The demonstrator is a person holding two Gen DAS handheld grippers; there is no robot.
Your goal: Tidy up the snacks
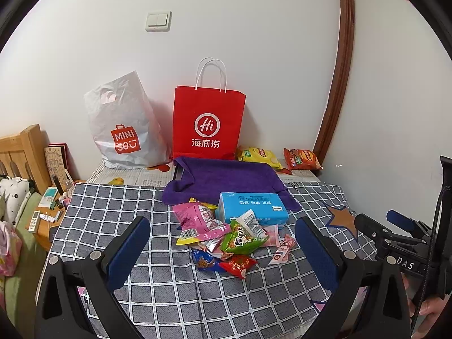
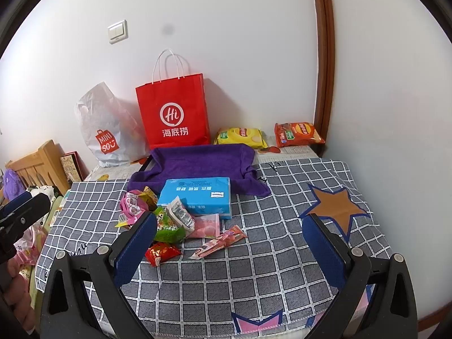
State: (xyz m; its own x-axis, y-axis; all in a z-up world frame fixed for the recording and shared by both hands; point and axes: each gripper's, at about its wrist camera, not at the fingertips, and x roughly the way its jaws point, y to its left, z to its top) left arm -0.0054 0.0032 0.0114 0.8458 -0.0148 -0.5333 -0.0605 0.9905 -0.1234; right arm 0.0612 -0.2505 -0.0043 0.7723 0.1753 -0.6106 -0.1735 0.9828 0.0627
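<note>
While I hold both above the grey checked tablecloth (image 2: 254,268) on the table, my left tool (image 1: 223,243) and right tool (image 2: 230,236) stand spread wide, gripping nothing. Just beyond lies the heap of small bright snack packets (image 1: 226,237) touching a light blue tissue pack (image 1: 254,207). Behind it lies a purple towel (image 1: 226,179), then yellow (image 1: 258,156) and orange chip bags (image 1: 302,158) beside a red paper bag (image 1: 209,124) by the wall.

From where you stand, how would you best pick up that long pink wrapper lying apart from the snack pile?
Probably from above with the right gripper, its fingers across the narrow middle of the pink wrapper. It lies flat and slanted on the checked cloth, apart from the pile, so its long edges are free.
</note>
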